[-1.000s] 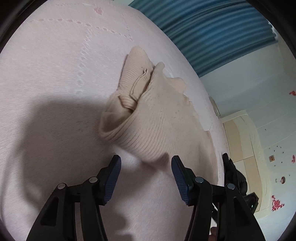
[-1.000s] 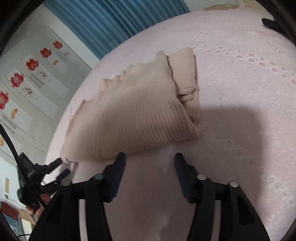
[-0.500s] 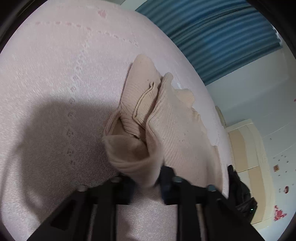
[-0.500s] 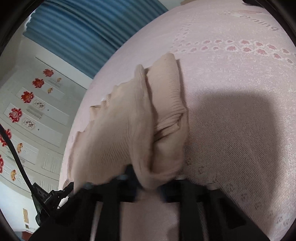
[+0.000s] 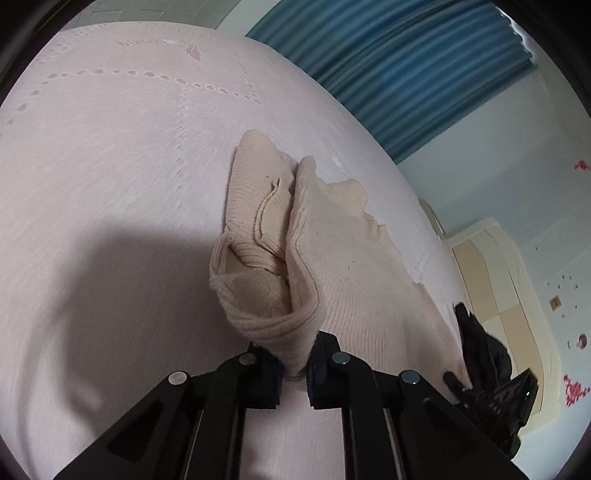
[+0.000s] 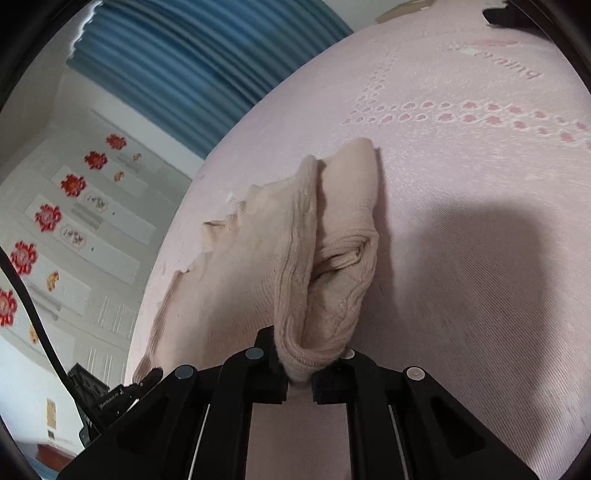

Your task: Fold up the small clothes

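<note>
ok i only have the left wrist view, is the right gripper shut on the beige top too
Observer: Yes, the right gripper is shut on a bunched near edge of the beige top.
Operator: anything on the bed past it on that side
Observer: A small dark object lies at the far edge of the pink bedspread; too cropped to identify.
Operator: and off the bed
Observer: A black cable crosses in front of a wall with red flower decorations.
</note>
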Demonstrator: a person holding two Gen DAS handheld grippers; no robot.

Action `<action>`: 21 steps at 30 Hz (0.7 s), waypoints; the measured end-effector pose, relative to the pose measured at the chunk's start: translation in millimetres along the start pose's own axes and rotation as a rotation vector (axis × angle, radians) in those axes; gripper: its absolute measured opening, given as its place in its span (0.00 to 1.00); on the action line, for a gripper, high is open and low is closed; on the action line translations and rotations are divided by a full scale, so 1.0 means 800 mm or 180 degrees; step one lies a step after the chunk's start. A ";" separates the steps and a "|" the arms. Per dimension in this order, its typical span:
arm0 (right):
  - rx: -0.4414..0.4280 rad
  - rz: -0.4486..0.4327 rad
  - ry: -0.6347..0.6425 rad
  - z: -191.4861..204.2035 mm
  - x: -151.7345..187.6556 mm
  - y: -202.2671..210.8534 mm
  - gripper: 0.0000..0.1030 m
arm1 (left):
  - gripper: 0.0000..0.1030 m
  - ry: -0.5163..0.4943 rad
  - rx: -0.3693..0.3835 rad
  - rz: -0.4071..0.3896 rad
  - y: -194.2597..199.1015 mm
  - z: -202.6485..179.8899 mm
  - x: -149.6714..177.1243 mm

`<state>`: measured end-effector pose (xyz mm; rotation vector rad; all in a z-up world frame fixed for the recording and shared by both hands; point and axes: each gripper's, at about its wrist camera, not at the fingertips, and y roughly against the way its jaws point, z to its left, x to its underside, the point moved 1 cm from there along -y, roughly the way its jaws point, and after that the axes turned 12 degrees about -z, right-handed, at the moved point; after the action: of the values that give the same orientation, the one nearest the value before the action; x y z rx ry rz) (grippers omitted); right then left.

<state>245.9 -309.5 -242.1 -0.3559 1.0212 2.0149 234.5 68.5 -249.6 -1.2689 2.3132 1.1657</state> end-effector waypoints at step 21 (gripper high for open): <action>0.0608 -0.0377 0.1276 0.032 0.097 0.203 0.39 | 0.47 -0.0478 -0.0234 0.0229 0.114 0.015 0.072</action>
<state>73.7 -300.1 -183.0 -0.7184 1.3912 1.7588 126.1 70.6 -240.9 -1.0893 2.2420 1.3328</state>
